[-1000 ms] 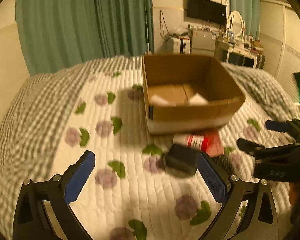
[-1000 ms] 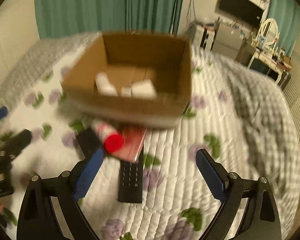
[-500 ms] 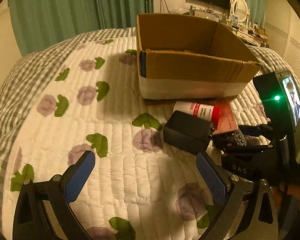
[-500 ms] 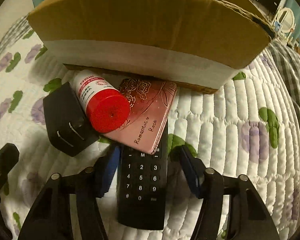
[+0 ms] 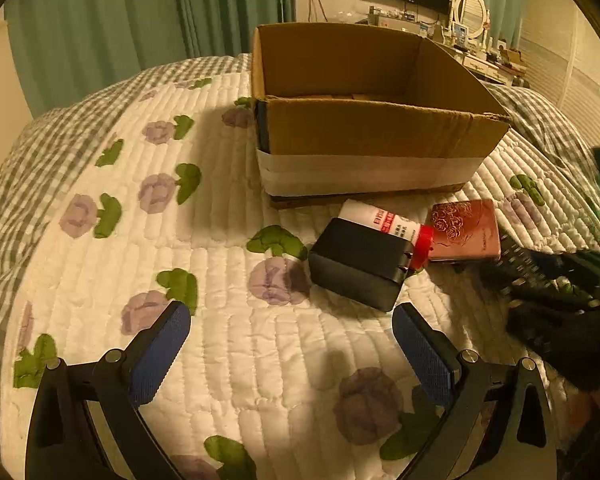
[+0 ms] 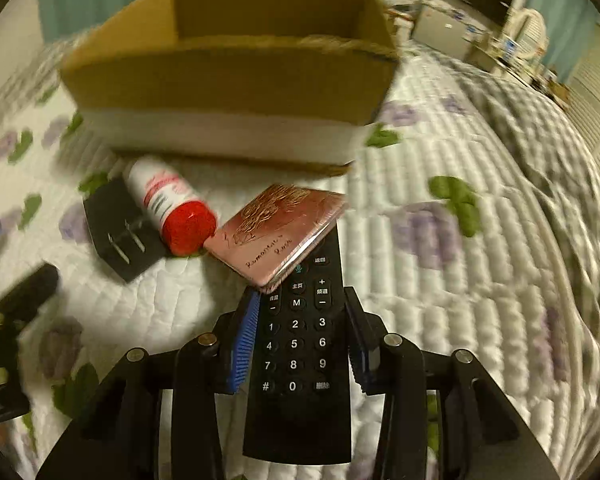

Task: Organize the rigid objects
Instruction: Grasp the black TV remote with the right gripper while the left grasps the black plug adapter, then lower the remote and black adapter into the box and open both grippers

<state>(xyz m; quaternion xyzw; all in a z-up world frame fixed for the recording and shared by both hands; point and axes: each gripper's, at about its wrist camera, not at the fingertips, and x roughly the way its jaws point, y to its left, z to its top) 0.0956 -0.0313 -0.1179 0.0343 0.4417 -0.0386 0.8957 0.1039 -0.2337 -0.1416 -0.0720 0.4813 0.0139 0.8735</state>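
Right claw clamped on one black rectangular remote, long axis pointing toward one brown cardboard box, far end under one pink tin. Left claw wide open, empty, above quilted bed.

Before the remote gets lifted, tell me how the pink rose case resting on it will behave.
The pink rose case lies tilted across the remote's far end, so it will probably slide off. It looks flat and rigid, unlikely to flex. The right gripper grips the remote only.

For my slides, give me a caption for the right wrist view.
Right gripper shut on a black remote, pink case resting on its far end, before a cardboard box.
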